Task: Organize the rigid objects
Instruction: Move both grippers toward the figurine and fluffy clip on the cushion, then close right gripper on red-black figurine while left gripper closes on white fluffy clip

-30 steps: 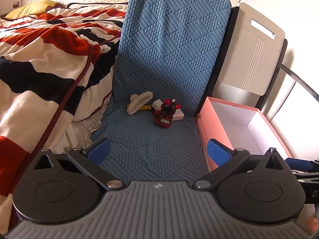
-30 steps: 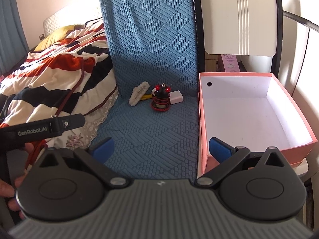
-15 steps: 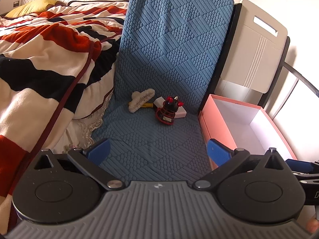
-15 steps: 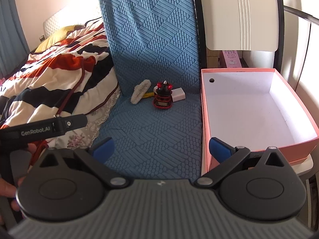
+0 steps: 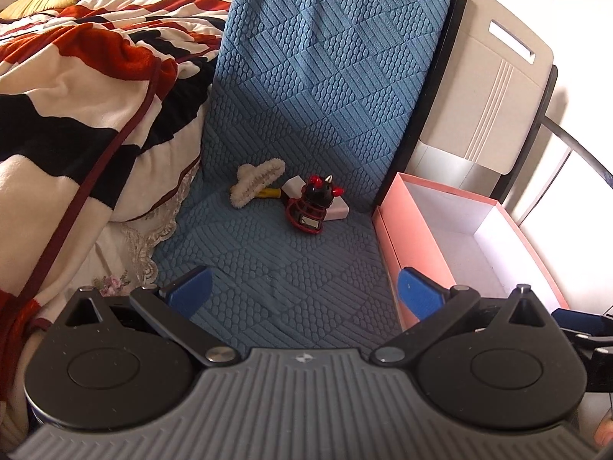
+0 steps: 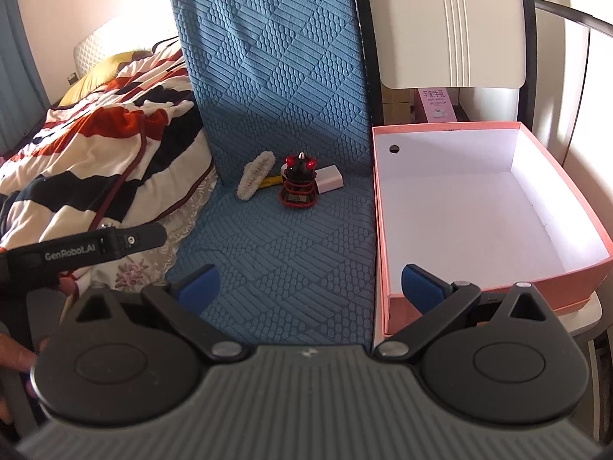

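Observation:
A black-and-red toy figure stands at the back of a blue textured seat cover. Behind it lies a white block; to its left a cream hair claw lies over a small yellow item. An empty pink box with a white inside sits to the right of the seat. My left gripper and right gripper both stand open, empty, over the seat's front, well short of the objects.
A striped red, black and cream blanket is heaped on the bed at the left. A cream panel in a black frame stands behind the box. The left gripper's body crosses the right wrist view at lower left.
Both grippers have moved forward, nearer the seat back; the toy, hair claw and box look larger. Both jaws stay open and nothing on the seat has moved.

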The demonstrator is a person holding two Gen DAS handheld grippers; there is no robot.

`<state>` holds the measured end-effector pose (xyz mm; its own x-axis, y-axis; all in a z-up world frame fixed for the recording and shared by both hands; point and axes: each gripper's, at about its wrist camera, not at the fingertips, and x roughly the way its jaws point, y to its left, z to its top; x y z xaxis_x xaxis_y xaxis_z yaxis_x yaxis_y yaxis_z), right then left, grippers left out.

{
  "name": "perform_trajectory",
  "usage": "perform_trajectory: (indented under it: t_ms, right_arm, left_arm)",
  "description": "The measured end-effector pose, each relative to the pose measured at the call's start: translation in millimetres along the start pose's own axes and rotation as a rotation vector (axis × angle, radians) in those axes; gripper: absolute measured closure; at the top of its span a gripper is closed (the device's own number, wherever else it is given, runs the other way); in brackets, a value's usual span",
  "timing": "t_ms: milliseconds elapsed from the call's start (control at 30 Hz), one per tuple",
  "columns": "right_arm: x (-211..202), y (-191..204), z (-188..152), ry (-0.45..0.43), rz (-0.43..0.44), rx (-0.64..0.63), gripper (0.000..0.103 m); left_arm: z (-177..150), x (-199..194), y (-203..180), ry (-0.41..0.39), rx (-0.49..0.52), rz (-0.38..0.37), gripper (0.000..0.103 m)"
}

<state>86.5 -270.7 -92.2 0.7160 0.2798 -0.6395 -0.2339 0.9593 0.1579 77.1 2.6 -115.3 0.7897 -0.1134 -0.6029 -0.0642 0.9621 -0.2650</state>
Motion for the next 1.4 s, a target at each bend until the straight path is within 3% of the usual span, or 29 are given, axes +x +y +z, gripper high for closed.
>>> perform_trajectory:
  t_ms: [367, 733, 1067, 1167, 1400]
  right_arm:
    - [41, -9, 9, -0.003, 0.008, 0.008, 0.000]
    - [75, -15, 24, -0.020, 0.004, 0.017, 0.000]
    - [111, -9, 47, -0.044, 0.055, 0.005, 0.000]
    - [119, -7, 50, -0.042, 0.080, -0.012, 0.000]
    - [140, -5, 57, -0.048, 0.101, -0.019, 0.000]
  left_arm:
    - [16, 56, 2, -0.002, 0.037, -0.012, 0.000]
    - [46, 103, 14, -0.021, -0.006, -0.019, 0.000]
    - [71, 139, 16, -0.048, 0.031, -0.046, 0.000]
    - [79, 149, 23, -0.058, 0.038, -0.023, 0.000]
    - [90, 174, 45, -0.048, 0.004, -0.029, 0.000]
